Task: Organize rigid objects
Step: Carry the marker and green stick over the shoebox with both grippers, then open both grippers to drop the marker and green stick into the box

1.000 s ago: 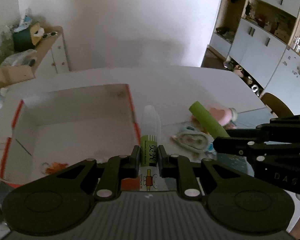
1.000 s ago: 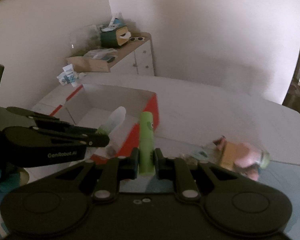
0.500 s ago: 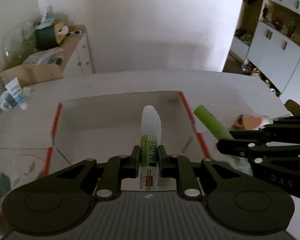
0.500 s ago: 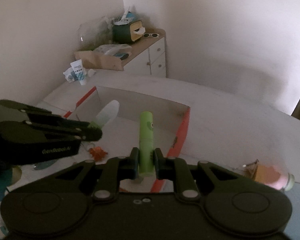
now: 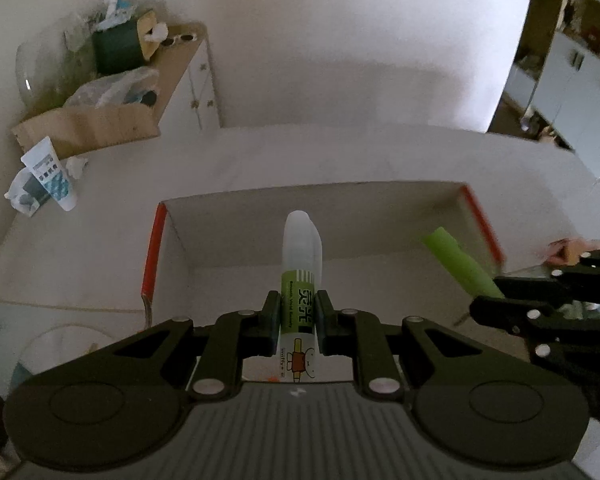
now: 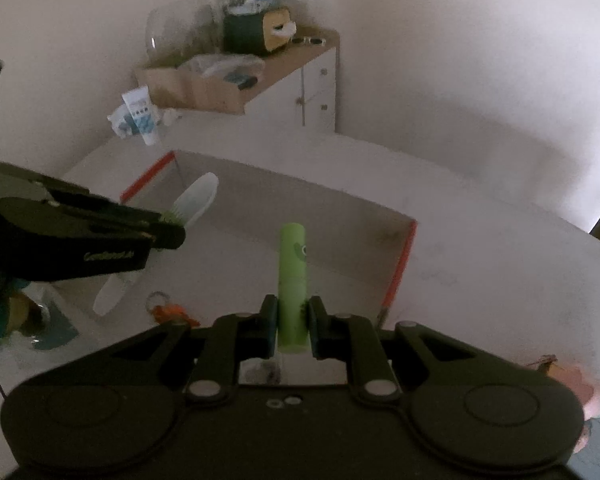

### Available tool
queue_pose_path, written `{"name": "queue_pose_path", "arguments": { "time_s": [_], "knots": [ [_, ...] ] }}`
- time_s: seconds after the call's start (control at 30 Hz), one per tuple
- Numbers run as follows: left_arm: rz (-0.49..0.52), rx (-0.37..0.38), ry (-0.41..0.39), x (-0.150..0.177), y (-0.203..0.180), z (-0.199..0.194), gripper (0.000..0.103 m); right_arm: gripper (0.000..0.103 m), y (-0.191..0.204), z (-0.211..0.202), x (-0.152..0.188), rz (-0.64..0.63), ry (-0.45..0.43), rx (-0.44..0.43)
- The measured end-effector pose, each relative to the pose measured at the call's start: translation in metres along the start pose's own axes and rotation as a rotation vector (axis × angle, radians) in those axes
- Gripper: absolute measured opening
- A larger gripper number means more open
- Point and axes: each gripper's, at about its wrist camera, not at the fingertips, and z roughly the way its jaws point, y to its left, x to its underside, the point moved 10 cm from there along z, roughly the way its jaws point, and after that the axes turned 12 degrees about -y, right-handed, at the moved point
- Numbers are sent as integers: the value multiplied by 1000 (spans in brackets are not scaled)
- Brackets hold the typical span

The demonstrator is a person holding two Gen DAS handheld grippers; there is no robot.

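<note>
My left gripper [image 5: 297, 312] is shut on a white glue stick [image 5: 300, 276] with a green label, held above the inside of an open white box with red edges [image 5: 312, 200]. My right gripper [image 6: 293, 314] is shut on a plain green tube [image 6: 293, 276], also over the box [image 6: 340, 204], near its right side. In the left wrist view the green tube [image 5: 460, 266] and the right gripper's fingers [image 5: 540, 312] show at the right. In the right wrist view the glue stick [image 6: 194, 202] and the left gripper's fingers [image 6: 100, 232] show at the left. A small orange item [image 6: 168, 310] lies on the box floor.
The box sits on a white table [image 5: 300, 152]. A white and blue tube [image 5: 50, 176] stands at the table's back left. Behind it is a cluttered sideboard [image 5: 112, 96] with a cardboard tray and a green tissue box. A pink object [image 6: 580, 384] lies right of the box.
Both grippers have moved left together and slightly down, from beside the box's right wall to over its inside. Both keep their grip on their sticks.
</note>
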Motion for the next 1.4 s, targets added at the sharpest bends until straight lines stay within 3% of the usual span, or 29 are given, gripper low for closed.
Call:
{"name": "queue_pose_path", "arguments": {
  "time_s": [0.4,0.8,1.23,1.4],
  "knots": [
    [70,-14,157,26,5,66,17,15,2,64,18,-49,135,33],
    [98,-13,320,52,0,93,17,15,8,75,26,-98,177,23],
    [105,-21,329,55,2,99,18,24,3,69,33,-69,195,23],
    [105,-27,299,51,2,90,18,33,3,64,27,-62,177,26]
  ]
}}
